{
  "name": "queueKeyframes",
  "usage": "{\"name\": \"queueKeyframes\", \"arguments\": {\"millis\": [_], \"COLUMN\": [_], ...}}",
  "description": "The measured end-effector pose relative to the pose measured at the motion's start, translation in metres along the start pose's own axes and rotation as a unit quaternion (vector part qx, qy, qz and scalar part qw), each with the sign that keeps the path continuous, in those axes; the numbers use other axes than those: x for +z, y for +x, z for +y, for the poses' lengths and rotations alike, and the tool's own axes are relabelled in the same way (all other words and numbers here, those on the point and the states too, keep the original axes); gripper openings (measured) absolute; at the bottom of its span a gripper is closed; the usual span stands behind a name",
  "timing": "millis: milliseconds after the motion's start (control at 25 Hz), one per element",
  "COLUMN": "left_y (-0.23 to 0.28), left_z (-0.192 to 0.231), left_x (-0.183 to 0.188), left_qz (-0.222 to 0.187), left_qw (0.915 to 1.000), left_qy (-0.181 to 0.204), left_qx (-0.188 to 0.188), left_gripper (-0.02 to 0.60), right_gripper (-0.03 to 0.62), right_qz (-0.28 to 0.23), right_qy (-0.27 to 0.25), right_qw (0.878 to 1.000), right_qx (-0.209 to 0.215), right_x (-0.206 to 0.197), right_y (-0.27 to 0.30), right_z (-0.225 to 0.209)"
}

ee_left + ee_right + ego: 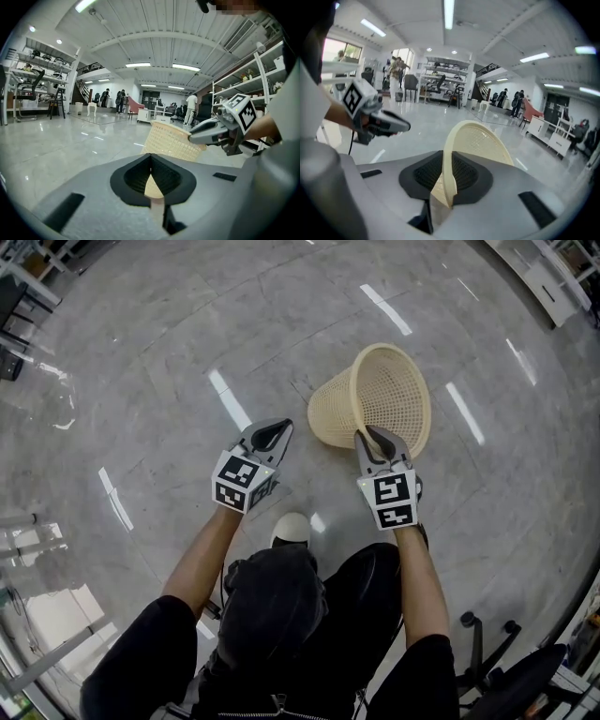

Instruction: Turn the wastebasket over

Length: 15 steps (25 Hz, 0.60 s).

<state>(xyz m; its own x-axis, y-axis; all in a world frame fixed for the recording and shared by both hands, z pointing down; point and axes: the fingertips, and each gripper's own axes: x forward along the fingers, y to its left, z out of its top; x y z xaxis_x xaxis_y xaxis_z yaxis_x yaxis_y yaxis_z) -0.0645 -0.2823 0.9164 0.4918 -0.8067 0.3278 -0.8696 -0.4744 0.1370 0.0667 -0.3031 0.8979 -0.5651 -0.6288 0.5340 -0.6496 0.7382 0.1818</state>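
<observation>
The cream lattice wastebasket point(375, 395) lies tipped on the glossy grey floor, its open mouth facing up and to the right in the head view. My right gripper point(372, 434) is shut on the near edge of its rim. In the right gripper view that rim point(476, 140) runs upright between the dark pads of the right gripper point(446, 168). My left gripper point(272, 432) hangs to the basket's left, shut and holding nothing, apart from the basket. The left gripper view shows the basket point(171, 140) ahead, with the right gripper point(197, 136) on its upper edge.
The person's white shoe point(291, 529) sits just below the grippers. A black wheeled chair base point(487, 643) stands at the lower right. Shelving point(445, 86) and white cabinets point(555, 133) line the far walls, with people standing in the distance.
</observation>
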Motion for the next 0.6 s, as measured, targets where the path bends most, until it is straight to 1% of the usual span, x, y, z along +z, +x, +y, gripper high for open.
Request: {"name": "queueKeyframes", "arguments": {"millis": [40,120,200,280,320,400,440,480,560,600], "left_y": [0.0,0.001,0.001,0.002,0.002,0.001,0.0,-0.001,-0.004,-0.005], "left_z": [0.001,0.004,0.007,0.01,0.011,0.012,0.012,0.012,0.011,0.009], "left_x": [-0.007,-0.02,-0.032,-0.045,-0.054,-0.073,-0.082,-0.089,-0.098,-0.101], "left_qz": [0.003,0.009,0.013,0.02,0.027,0.046,0.054,0.058,0.06,0.06], "left_qw": [1.0,0.9999,0.9997,0.9994,0.9991,0.9982,0.9976,0.9972,0.9966,0.9962], "left_qy": [-0.002,-0.007,-0.012,-0.019,-0.022,-0.032,-0.035,-0.038,-0.048,-0.055], "left_qx": [0.004,0.012,0.019,0.022,0.022,0.022,0.024,0.028,0.032,0.031], "left_gripper": [0.006,0.006,0.008,0.012,0.028,0.099,0.13,0.136,0.169,0.177], "right_gripper": [0.06,0.06,0.06,0.06,0.058,0.057,0.057,0.055,0.055,0.057], "right_qz": [-0.017,-0.041,-0.056,-0.063,-0.062,-0.051,-0.038,-0.02,0.016,0.025], "right_qy": [0.029,0.067,0.097,0.136,0.157,0.185,0.187,0.181,0.151,0.134], "right_qw": [0.999,0.997,0.992,0.987,0.984,0.98,0.981,0.983,0.988,0.99], "right_qx": [0.004,0.023,0.052,0.065,0.063,0.05,0.035,0.016,-0.017,-0.025], "right_x": [0.004,0.008,0.009,0.003,-0.004,-0.023,-0.034,-0.045,-0.063,-0.067], "right_y": [-0.002,-0.007,-0.012,-0.013,-0.011,-0.008,-0.008,-0.008,-0.009,-0.011], "right_z": [-0.005,-0.014,-0.018,-0.024,-0.027,-0.034,-0.038,-0.042,-0.048,-0.048]}}
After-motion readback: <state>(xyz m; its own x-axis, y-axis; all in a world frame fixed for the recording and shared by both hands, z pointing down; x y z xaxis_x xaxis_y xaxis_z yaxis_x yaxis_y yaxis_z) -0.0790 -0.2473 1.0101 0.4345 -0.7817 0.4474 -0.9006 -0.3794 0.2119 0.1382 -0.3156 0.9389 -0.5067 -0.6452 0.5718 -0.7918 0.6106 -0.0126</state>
